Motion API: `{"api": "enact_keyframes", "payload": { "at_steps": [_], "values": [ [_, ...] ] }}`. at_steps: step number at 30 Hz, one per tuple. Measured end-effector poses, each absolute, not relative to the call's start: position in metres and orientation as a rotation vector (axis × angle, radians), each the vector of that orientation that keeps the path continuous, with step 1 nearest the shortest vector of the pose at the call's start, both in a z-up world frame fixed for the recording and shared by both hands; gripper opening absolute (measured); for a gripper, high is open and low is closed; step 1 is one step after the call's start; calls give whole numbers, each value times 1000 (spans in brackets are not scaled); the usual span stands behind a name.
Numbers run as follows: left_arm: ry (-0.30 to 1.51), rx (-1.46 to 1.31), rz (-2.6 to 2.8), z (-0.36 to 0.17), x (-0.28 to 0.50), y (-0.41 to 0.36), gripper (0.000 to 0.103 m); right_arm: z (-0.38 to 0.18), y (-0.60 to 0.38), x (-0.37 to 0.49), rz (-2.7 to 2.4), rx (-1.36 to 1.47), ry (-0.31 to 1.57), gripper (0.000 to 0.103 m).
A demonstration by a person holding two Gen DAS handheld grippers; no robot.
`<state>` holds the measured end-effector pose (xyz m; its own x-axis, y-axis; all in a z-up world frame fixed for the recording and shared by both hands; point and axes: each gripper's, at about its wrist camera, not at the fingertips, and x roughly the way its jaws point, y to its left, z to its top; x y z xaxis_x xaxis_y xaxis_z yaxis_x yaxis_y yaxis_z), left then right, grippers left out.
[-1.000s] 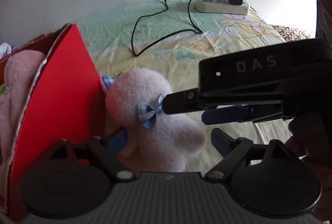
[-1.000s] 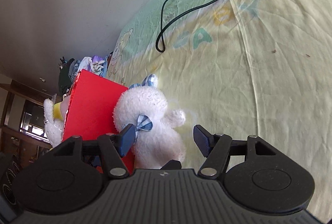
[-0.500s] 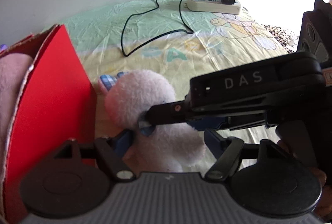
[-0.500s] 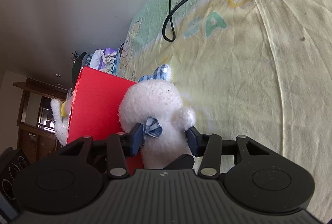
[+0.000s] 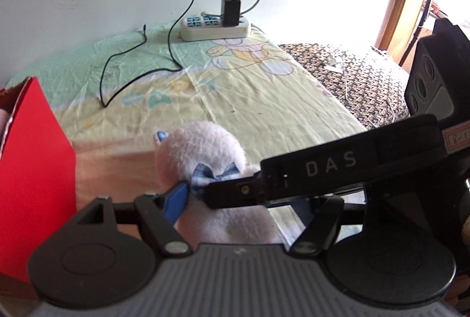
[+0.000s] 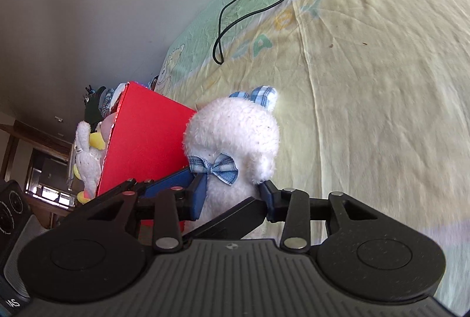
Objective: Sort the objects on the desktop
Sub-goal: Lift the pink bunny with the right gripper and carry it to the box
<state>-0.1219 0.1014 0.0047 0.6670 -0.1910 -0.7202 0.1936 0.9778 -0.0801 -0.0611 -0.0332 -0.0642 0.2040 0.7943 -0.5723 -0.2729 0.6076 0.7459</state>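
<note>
1. Pinching the white plush toy (image 6: 232,137) just below its blue checked bow (image 6: 213,167), the right gripper (image 6: 232,190) was seen with its blue pads (image 6: 198,193) pressed into the fur on both sides; its jaws were closing, and the fur was squeezed narrow between them.
2. The left gripper (image 5: 243,199) was seen around the same toy (image 5: 202,146), its jaws closing. Its left blue pad (image 5: 174,201) was touching the fur beside the bow (image 5: 214,174). Its other finger was hidden behind the black body of the right gripper (image 5: 337,170), so whether the toy was gripped by it could not be told.
3. The toy was seen upright on the pale yellow and green printed sheet (image 6: 367,82), just beside the red box (image 6: 147,140), with a checked ear (image 6: 261,95) showing at the top of its head. Whether it was resting on the sheet or lifted clear could not be told.
4. Other soft toys (image 6: 85,152) were seen beyond the red box in the right wrist view.
5. A white power strip (image 5: 214,27) with a black charger (image 5: 230,11) plugged in was seen at the far edge of the sheet against the wall, and a black cable (image 5: 141,55) was trailed from it across the sheet, well apart from the toy.
6. A patterned floor (image 5: 352,73) was seen beyond the sheet's right edge in the left wrist view.
</note>
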Motion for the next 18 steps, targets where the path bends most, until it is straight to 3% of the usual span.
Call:
{"api": "enact_keyframes", "payload": {
  "at_steps": [9,18],
  "values": [
    [686,14,-302,32,-167,105,74,-27,-42,-108,738,532,1003,42],
    [482,45,-287,84,-211,162,74,37,2,-139,760,472,798,42]
  ]
}}
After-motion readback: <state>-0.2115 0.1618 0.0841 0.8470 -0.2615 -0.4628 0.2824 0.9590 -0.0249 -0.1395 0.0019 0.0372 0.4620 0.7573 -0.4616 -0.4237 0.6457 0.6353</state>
